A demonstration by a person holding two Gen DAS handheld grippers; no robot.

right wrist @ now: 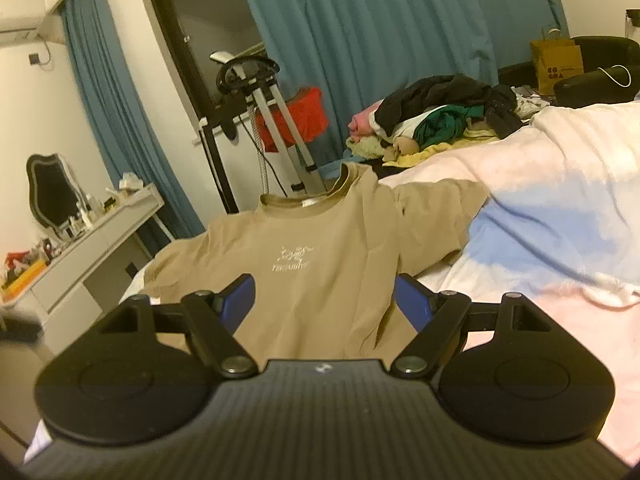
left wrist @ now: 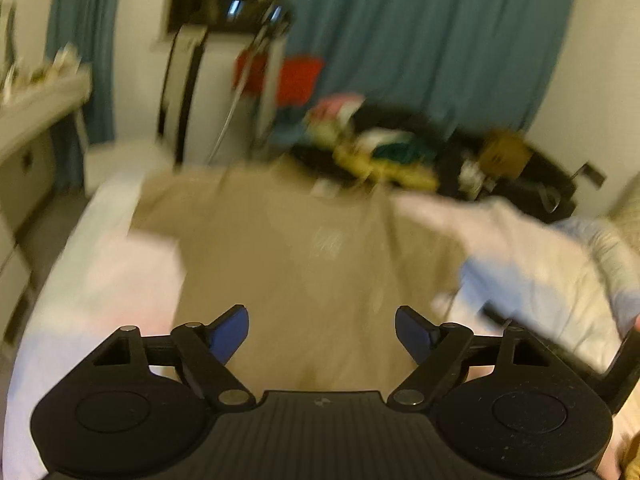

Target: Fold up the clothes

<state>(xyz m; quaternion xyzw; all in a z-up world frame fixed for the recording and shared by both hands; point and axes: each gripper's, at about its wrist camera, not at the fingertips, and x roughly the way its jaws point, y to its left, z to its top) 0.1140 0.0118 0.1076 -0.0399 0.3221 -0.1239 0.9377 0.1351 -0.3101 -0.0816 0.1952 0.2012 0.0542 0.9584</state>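
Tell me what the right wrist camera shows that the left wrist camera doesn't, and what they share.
Only the right wrist view: the sharp white logo on the shirt's chest, the black-framed mirror on the dresser, and the right gripper, open and empty.

Only the left wrist view: the left gripper, open and empty, in a motion-blurred picture.

Both: the tan T-shirt spread on the bed, the clothes pile behind it, and the blue curtains.
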